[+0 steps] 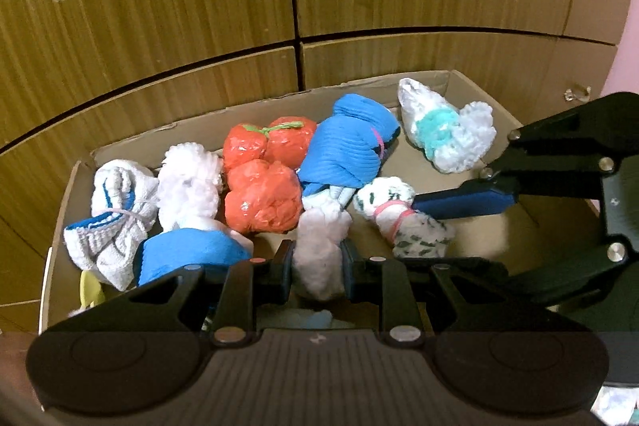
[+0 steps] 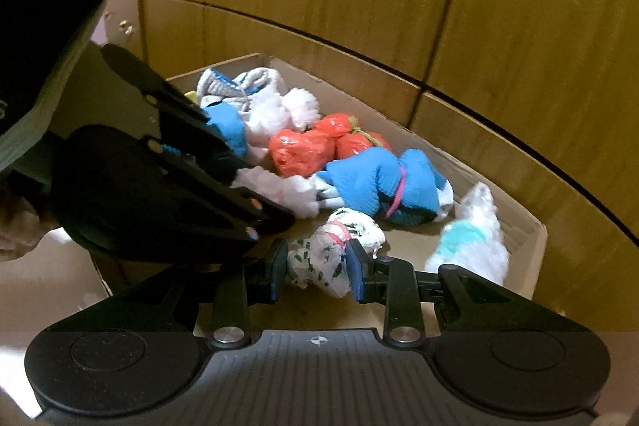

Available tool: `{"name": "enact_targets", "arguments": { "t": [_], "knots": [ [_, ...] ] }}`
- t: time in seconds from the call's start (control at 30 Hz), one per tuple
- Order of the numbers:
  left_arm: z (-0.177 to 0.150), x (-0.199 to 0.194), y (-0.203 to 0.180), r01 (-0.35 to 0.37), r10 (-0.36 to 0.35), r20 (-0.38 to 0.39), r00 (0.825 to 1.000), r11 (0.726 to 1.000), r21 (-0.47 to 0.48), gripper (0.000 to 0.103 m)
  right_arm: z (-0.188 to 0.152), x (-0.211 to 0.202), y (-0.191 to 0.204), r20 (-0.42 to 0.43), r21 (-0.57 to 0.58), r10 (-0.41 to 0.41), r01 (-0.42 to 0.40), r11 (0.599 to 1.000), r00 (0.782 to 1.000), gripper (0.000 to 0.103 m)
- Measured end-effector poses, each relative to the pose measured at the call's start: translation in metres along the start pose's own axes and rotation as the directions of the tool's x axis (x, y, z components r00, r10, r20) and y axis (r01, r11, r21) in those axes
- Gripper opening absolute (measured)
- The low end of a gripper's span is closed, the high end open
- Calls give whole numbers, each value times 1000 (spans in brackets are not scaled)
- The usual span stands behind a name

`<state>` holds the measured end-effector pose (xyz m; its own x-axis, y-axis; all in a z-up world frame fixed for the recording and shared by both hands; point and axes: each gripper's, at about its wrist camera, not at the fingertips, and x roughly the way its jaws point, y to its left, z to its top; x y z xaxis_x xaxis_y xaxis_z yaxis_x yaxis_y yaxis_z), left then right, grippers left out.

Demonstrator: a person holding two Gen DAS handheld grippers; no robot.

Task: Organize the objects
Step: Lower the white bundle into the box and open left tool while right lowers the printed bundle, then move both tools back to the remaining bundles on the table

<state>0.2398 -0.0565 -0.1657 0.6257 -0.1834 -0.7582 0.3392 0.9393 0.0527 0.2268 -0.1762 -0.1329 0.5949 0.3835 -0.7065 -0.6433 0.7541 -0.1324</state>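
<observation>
Both my grippers were down over the cardboard box. My left gripper was clamped on a fluffy white bundle near the front edge; my right gripper pinched a green-speckled white bundle. Left side was crammed: orange bags, blue roll. Only bare floor was front-right, beside the teal-banded bundle.

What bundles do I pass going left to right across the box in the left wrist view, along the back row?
White and blue knitted bundle → fluffy white bundle → orange plastic bundle → blue cloth bundle → white bundle with a teal band. All lie in the cardboard box.
</observation>
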Motion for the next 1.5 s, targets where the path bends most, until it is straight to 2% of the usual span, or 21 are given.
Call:
{"name": "enact_targets", "arguments": {
  "t": [0.07,0.23,0.37,0.43,0.47,0.83,1.07,1.23,1.5],
  "knots": [
    [-1,-2,1,-1,1,8,1000,1000,5,23,0,2,-1,-10,-4,0,-1,1000,1000,38],
    [-2,-9,3,11,-10,20,1000,1000,-23,33,-2,2,-1,-21,-6,-7,7,1000,1000,38],
    [0,-13,3,12,-11,36,999,1000,-24,35,-1,2,0,-24,-3,-13,13,1000,1000,38],
    [1,-18,5,24,-21,55,998,999,-37,46,1,3,1,-23,-1,-14,13,1000,1000,39],
    [1,-22,6,28,-25,66,998,999,-44,48,1,3,1,-23,3,-10,10,1000,1000,39],
    [5,-32,4,31,-24,97,995,997,-64,54,6,-1,9,-22,22,-32,33,999,999,40],
    [7,-54,0,33,-23,128,991,997,-72,58,10,-28,17,18,37,-47,47,998,999,59],
    [2,-82,-1,27,-15,167,986,997,-75,62,9,-59,27,58,50,-67,64,997,996,65],
    [-30,-126,-1,36,-13,211,977,994,-105,70,-12,-120,53,125,107,-115,102,989,985,79]
  ]
}}
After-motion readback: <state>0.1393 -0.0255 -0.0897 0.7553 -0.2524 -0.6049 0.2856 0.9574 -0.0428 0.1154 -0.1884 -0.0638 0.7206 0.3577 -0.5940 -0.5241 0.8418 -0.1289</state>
